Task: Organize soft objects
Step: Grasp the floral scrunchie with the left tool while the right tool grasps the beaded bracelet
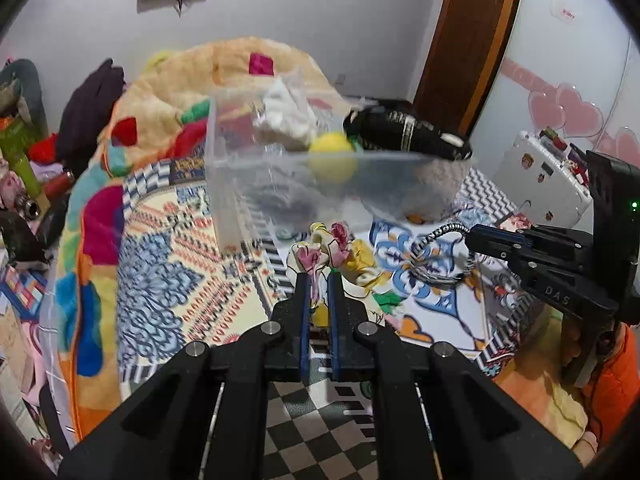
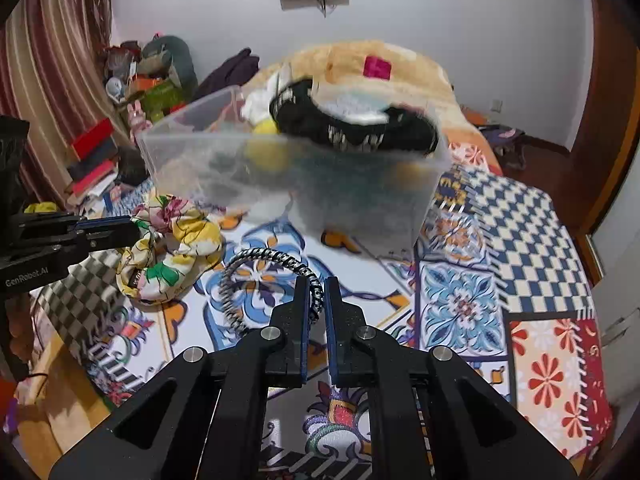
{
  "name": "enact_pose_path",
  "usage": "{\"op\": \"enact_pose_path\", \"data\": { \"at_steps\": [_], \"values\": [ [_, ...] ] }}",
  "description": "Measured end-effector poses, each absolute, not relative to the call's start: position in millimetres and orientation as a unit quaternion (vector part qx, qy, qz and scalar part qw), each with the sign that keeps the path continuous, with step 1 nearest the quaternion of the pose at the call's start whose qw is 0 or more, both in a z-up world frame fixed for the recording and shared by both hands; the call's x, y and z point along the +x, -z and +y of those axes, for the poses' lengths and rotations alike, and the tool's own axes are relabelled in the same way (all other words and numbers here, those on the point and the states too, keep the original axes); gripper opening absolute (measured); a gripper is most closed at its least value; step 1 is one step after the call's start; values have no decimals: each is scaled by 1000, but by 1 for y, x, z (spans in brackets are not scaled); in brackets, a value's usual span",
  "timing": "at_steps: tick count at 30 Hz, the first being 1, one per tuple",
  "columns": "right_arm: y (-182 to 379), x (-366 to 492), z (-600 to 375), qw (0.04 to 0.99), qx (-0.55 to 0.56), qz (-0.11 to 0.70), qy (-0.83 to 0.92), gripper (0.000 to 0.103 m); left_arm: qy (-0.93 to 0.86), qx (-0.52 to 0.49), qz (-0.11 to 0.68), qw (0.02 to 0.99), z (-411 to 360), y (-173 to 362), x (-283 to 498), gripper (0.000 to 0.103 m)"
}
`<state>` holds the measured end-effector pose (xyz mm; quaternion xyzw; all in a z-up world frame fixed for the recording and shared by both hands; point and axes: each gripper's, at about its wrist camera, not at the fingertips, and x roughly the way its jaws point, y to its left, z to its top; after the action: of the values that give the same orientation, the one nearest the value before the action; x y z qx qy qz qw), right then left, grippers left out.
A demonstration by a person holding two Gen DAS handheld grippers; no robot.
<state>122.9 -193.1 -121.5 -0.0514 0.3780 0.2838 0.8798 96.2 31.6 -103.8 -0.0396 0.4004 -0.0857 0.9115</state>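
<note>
Bed (image 2: 500,216) under a patchwork sheet of checks and floral tiles; white walls, wooden door (image 1: 468,40), striped curtain (image 2: 56,52). Clear bin (image 2: 288,176) mid-bed holds a yellow ball (image 1: 333,156), white cloth (image 1: 286,118), black sock (image 2: 352,126). Left gripper (image 1: 319,280): jaws clenched on the floral scrunchie (image 2: 172,240), near the bin. Right gripper (image 2: 317,290): jaws pinching the black-and-white hair tie (image 2: 272,260).

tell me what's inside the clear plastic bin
In the clear bin: a yellow ball, a white cloth and a black patterned fabric piece draped over its rim. The frosted wall blurs whatever lies lower.
</note>
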Motion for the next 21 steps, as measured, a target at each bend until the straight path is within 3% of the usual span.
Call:
{"op": "enact_pose_path", "data": {
  "at_steps": [10, 14, 18, 21],
  "values": [
    [75, 112, -204, 907, -37, 305, -289, 6, 91, -31, 329, 939, 27, 57, 92, 7],
    [76, 124, -200, 899, -37, 324, -292, 7, 86, -39, 308, 947, 30, 44, 94, 7],
    [101, 137, -197, 888, -62, 360, -279, 36, 86, -58, 298, 949, 37, 38, 100, 7],
    [125, 154, -193, 872, -69, 400, -275, 36, 82, -70, 295, 950, 43, 38, 107, 7]
  ]
}}
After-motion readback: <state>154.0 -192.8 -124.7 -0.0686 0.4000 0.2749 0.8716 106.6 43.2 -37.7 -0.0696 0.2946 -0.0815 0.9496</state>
